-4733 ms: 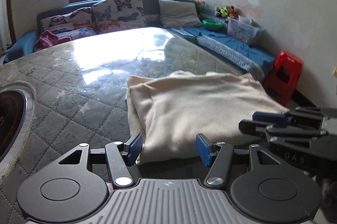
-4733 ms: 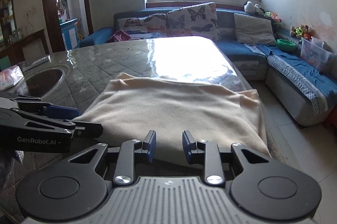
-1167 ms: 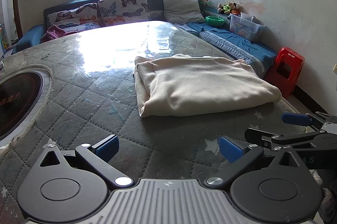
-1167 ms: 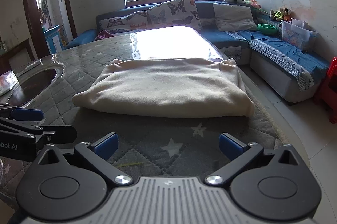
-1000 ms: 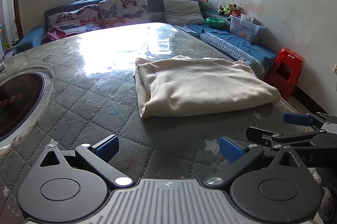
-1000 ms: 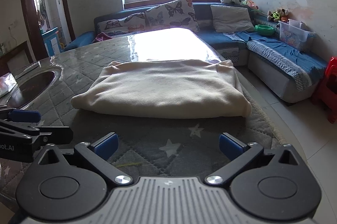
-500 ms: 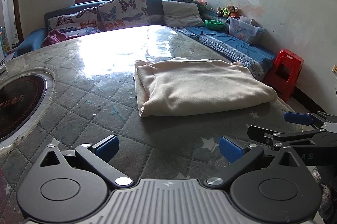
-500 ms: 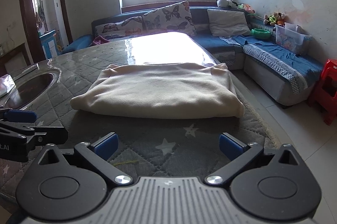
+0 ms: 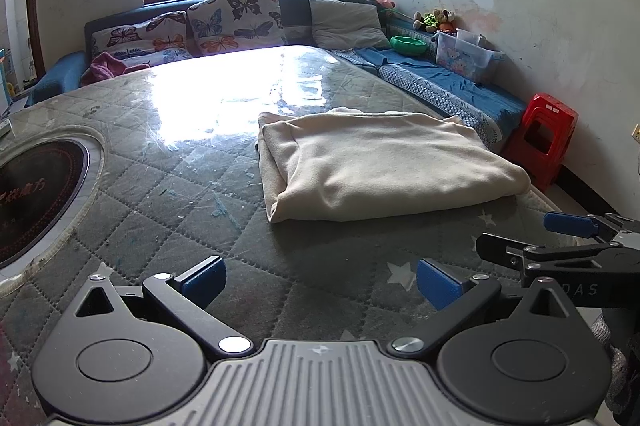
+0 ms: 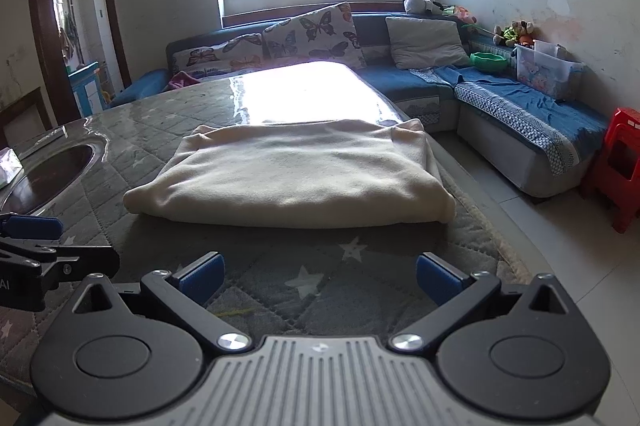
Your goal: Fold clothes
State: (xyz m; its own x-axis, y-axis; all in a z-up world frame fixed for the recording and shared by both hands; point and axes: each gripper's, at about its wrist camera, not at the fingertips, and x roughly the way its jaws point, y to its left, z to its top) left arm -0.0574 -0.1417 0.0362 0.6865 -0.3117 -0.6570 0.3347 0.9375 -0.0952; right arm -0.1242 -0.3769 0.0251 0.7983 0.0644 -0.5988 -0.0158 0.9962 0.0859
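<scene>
Your left tool (image 9: 320, 276) has its blue-padded fingers (image 9: 204, 276) spread wide apart with nothing between them, held low over the near part of the desk (image 9: 160, 186). Your right tool (image 10: 318, 274) is spread just as wide and also holds nothing; in the left wrist view it shows at the right edge (image 9: 568, 238), and in the right wrist view the left tool shows at the left edge (image 10: 36, 246). Both tools sit short of the cream garment (image 9: 384, 166), with a strip of quilted, star-printed desk cover between their fingertips and its near edge. The garment (image 10: 296, 174) lies folded into a thick, rounded rectangle flat on the desk, toward the desk's right side and close to that edge. To the left of the garment, set into the desk, is a round dark burner (image 9: 36, 194) with a metal ring. Beyond the garment the desk top glares with window light. Past the desk runs a blue sofa (image 10: 500, 106) with butterfly cushions (image 10: 316, 38), a grey pillow (image 10: 424, 42), a green bowl (image 10: 488, 62) and a clear box (image 10: 544, 70). To the right of the garment, down on the floor, stands a red stool (image 9: 544, 138).
</scene>
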